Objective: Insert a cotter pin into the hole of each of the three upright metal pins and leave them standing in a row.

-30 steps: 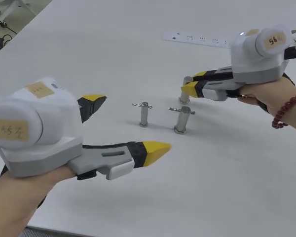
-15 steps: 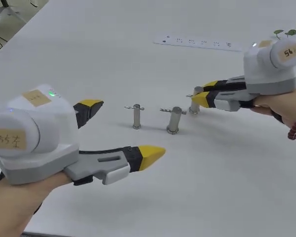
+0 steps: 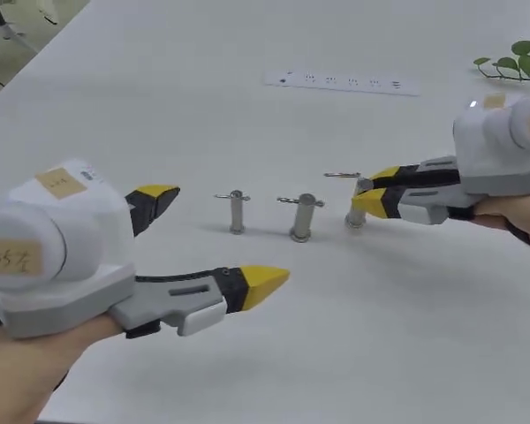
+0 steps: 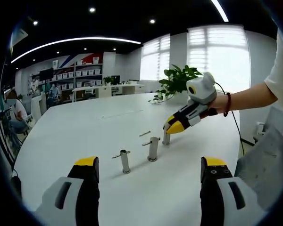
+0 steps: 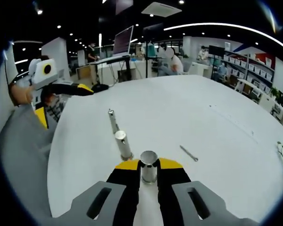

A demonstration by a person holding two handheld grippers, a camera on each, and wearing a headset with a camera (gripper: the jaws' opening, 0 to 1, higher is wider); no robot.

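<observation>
Since the right gripper (image 5: pixel 149 165) has its jaws clamped on the third metal pin (image 5: pixel 149 175) standing on the counter (image 5: pixel 203 117), I'd hold it dead upright, hole facing the loose cotter pin (image 5: pixel 188 153) nearby, and let the wide-open, empty left gripper (image 4: pixel 150 165) fetch that.

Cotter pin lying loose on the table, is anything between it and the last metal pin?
Nothing visible: only bare table separates the cotter pin from the last metal pin, which the right hand-held gripper clasps.
</observation>
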